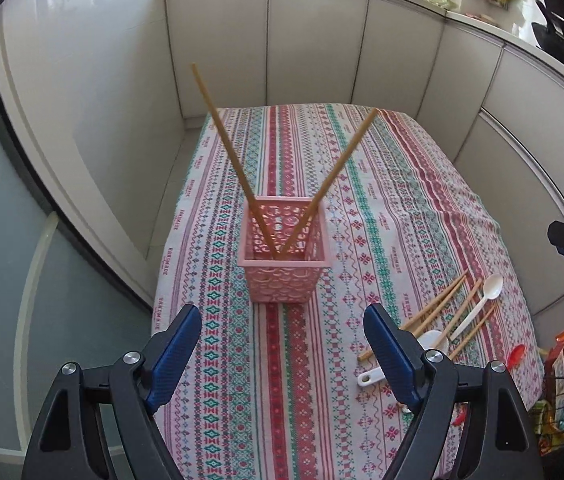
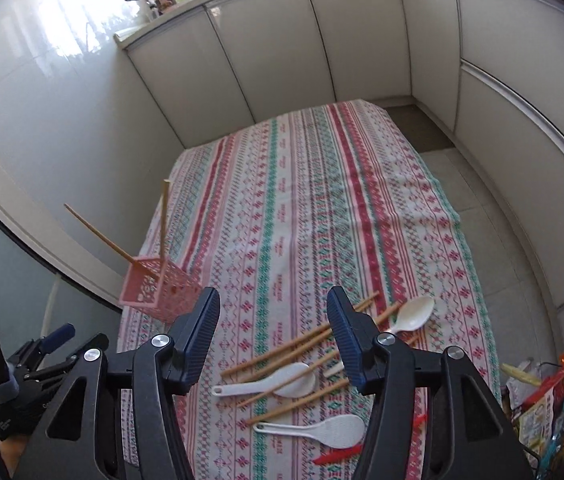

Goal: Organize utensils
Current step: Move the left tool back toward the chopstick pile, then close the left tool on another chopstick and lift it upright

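Observation:
A pink perforated basket [image 1: 284,264] stands on the patterned tablecloth [image 1: 282,380], with two wooden chopsticks [image 1: 226,148] leaning out of it in a V. It also shows in the right wrist view [image 2: 162,292]. My left gripper [image 1: 282,336] is open and empty, just in front of the basket. My right gripper [image 2: 274,320] is open and empty above a loose pile of wooden chopsticks [image 2: 282,354], white spoons [image 2: 278,382] and a red spoon [image 2: 336,456]. The pile shows at the right of the left wrist view [image 1: 438,312].
White cabinet doors [image 1: 314,48] surround the table's far end and right side. A black wok [image 1: 562,48] sits on the counter. Snack packets [image 2: 554,408] fill a wire rack at the near right. Tiled floor [image 2: 494,240] lies right of the table.

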Available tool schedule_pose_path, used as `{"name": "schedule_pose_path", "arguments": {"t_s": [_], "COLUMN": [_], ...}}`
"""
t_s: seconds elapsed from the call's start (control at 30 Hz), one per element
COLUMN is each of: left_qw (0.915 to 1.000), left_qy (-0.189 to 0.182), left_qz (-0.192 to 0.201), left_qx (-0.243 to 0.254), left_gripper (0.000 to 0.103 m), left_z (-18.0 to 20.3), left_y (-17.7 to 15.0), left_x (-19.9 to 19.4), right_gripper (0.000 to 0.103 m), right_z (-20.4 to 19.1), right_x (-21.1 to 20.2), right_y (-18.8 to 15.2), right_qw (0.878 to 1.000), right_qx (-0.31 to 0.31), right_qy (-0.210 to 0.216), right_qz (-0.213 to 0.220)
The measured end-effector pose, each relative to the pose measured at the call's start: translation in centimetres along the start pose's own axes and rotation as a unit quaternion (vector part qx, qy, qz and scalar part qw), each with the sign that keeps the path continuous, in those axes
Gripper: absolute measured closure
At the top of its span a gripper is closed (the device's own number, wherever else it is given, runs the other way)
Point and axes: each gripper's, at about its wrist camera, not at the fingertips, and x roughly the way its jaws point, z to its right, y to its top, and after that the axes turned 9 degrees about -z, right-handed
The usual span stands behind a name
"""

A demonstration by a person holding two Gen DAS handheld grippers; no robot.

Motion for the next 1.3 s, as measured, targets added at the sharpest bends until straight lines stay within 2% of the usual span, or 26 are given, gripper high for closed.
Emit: {"name": "schedule_pose_path", "arguments": {"t_s": [0.27,0.4,0.5,0.6,0.67,0.7,0.77,0.87,1.07,1.3], "left_qw": [0.9964,0.9933,0.9905,0.9873,0.9852,0.9839,0.9808,0.9776,0.9763,0.9708], "left_qy": [0.013,0.006,0.005,-0.008,-0.032,-0.043,-0.057,-0.070,-0.086,-0.102], "left_qz": [-0.032,-0.050,-0.065,-0.078,-0.082,-0.084,-0.096,-0.118,-0.147,-0.167], "left_qx": [0.078,0.104,0.121,0.138,0.147,0.151,0.160,0.159,0.134,0.138], "left_gripper": [0.018,0.018,0.018,0.019,0.021,0.023,0.045,0.064,0.081,0.088], "left_z": [6.1,8.5,10.5,12.6,14.0,14.6,15.7,17.0,18.0,19.1], "left_y": [-1.0,-1.1,-0.9,-0.3,0.4,0.7,1.3,2.3,3.7,4.1], "left_x": [2.7,4.4,6.0,7.7,8.9,9.6,11.1,13.4,16.6,18.2], "right_gripper": [0.040,0.039,0.039,0.038,0.038,0.038,0.038,0.038,0.038,0.038], "right_z": [5.7,7.9,9.6,11.2,12.2,12.7,13.5,14.2,14.9,15.7], "right_x": [2.7,4.0,5.2,6.3,7.0,7.4,8.2,8.9,9.6,10.2], "right_y": [-1.6,-2.0,-2.2,-2.3,-2.2,-2.1,-2.0,-1.6,-0.9,-0.5], "right_qw": [0.996,0.991,0.988,0.984,0.982,0.981,0.978,0.977,0.975,0.974], "right_qx": [0.048,0.062,0.076,0.089,0.102,0.109,0.121,0.129,0.138,0.144], "right_qy": [-0.028,-0.051,-0.050,-0.055,-0.055,-0.050,-0.045,-0.042,-0.032,-0.032], "right_qz": [-0.076,-0.108,-0.128,-0.142,-0.149,-0.153,-0.161,-0.167,-0.170,-0.171]}}
